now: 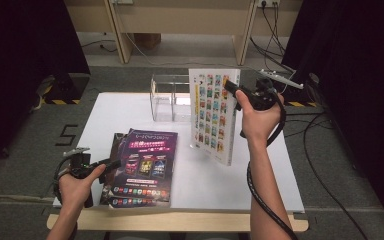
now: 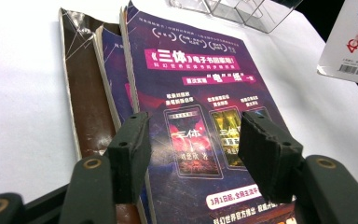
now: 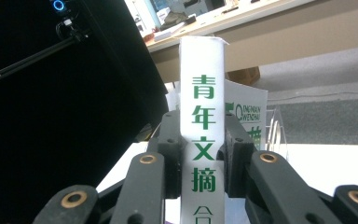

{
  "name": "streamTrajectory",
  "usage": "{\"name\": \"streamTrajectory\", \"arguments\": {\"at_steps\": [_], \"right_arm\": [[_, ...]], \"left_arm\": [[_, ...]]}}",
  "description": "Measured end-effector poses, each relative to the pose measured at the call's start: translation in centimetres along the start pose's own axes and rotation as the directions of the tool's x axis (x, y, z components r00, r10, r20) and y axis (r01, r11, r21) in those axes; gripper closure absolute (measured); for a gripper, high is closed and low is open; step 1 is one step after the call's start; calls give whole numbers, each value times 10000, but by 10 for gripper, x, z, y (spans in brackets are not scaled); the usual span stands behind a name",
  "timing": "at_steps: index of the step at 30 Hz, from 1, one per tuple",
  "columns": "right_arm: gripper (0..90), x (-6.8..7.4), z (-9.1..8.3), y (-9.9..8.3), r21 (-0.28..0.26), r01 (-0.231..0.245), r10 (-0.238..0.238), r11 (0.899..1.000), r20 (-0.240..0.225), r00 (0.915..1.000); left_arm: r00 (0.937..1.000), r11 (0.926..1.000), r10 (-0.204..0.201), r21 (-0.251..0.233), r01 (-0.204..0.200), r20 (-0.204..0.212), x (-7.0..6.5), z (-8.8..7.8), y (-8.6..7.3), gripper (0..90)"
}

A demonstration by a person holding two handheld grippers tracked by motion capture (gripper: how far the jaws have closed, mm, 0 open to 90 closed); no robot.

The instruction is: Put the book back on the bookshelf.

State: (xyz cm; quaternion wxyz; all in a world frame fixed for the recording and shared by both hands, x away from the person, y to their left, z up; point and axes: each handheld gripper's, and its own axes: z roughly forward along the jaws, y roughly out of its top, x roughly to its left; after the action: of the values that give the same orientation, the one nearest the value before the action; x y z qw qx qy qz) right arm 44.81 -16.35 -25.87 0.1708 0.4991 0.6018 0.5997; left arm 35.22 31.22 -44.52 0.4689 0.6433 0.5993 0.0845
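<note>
White book (image 1: pixel 213 115) is held upright above the table (image 1: pixel 270 170), pinched at its spine by the right gripper (image 1: pixel 231 88). Left gripper (image 2: pixel 193 140) is kept spread over the purple book (image 1: pixel 146 165), probably not touching it.

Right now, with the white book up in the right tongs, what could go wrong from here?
1. The right tongs pinch the white book only at its spine, so it may swing or slip.
2. Its lower corner hangs near the clear acrylic holder and could clip a wall on the way in.
3. The left tongs stand open over the purple book; a nudge could shift the stack.
</note>
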Motion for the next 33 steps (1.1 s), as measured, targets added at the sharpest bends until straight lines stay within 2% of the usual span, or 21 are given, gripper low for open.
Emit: {"name": "streamTrajectory", "arguments": {"at_steps": [12,24,33], "right_arm": [[740,-7,14,4,9,29,-29,10000,259,9997],[740,-5,24,8,-113,173,-168,9998,448,9989],[740,3,31,15,-318,367,-347,9988,621,9975]], "left_arm": [[10000,10000,-53,82,53,-3,3,1,0,431],[10000,9999,-4,105,4,-5,3,1,-1,436],[10000,10000,-14,37,13,38,1,-1,-2,436]]}}
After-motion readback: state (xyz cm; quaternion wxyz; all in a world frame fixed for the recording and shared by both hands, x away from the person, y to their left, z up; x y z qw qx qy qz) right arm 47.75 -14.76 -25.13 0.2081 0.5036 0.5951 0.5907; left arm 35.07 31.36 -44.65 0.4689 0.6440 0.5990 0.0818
